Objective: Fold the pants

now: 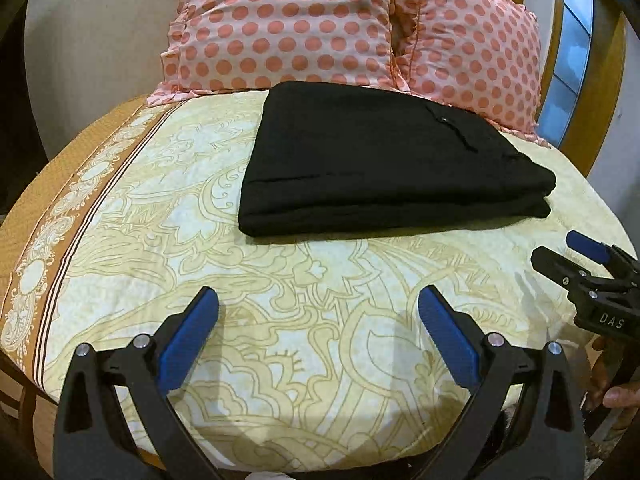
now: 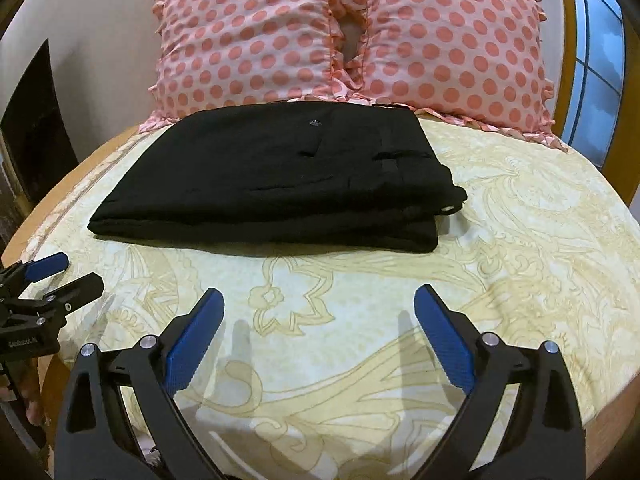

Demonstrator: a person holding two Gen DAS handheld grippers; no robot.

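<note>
Blue-padded left claw (image 1: 318,300) and right claw (image 2: 319,300) gape wide, empty.

Black pants (image 2: 276,172) lie folded flat in a compact stack.
</note>
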